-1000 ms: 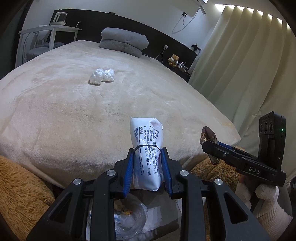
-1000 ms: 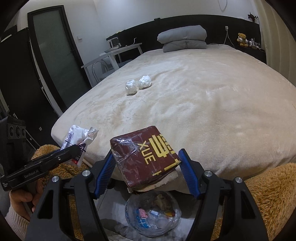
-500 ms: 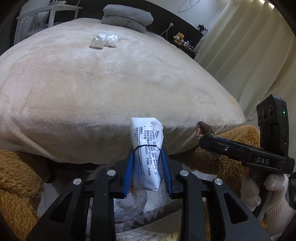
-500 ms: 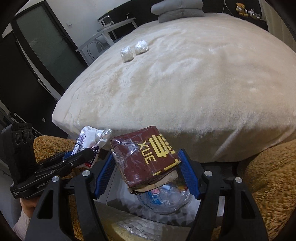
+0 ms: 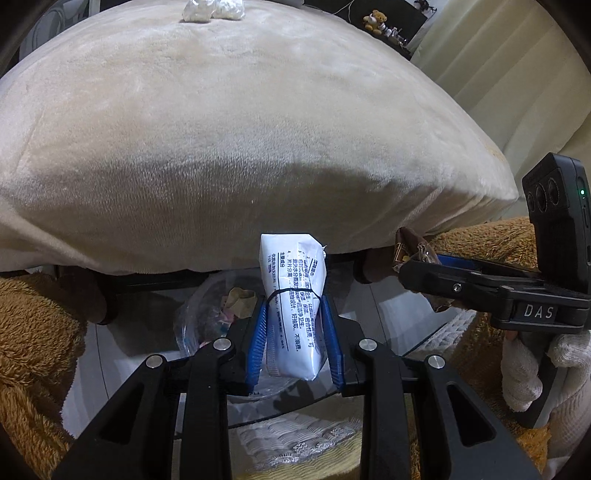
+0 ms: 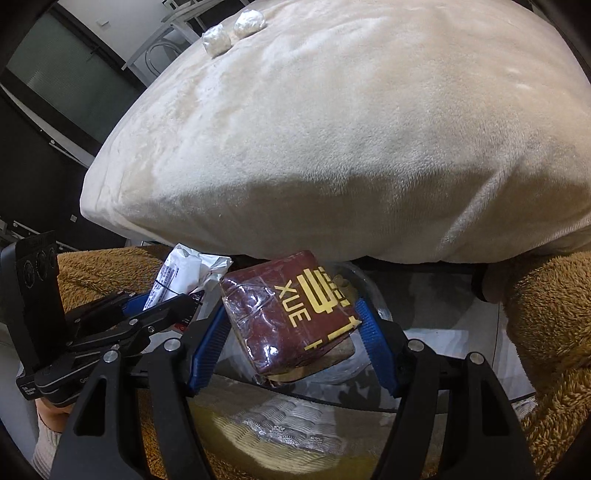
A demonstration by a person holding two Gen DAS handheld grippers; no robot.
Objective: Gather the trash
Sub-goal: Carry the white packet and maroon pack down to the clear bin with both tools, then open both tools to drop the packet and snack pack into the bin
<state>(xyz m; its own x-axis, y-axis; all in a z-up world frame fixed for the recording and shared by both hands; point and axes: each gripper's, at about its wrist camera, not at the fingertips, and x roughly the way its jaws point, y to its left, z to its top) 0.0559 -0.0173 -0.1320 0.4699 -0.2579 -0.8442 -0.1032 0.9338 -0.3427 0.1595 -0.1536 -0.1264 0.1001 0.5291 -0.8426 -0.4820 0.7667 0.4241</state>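
My left gripper [image 5: 294,314] is shut on a white printed packet [image 5: 295,295] that stands upright between its blue pads. My right gripper [image 6: 291,317] is shut on a maroon box with yellow letters [image 6: 291,314], wrapped in clear film. Both hang over a clear bag of trash [image 5: 207,317] on the floor by the bed's foot; in the right wrist view the bag [image 6: 354,365] lies partly hidden under the box. Two crumpled white balls [image 6: 234,29] lie far up on the beige bed; they show at the top edge as white balls [image 5: 212,9] in the left view.
The beige plush bed cover [image 5: 258,129] bulges over the bag. Brown fuzzy cushions [image 5: 33,325] flank the floor gap on both sides [image 6: 546,314]. A gloved hand [image 5: 524,365] holds the right gripper. A curtain [image 5: 517,74] hangs at the right.
Both grippers have sunk and tipped downward, from facing across the bed to facing the floor by its foot. The trash bag has come into fuller view beneath them. The grips are unchanged.
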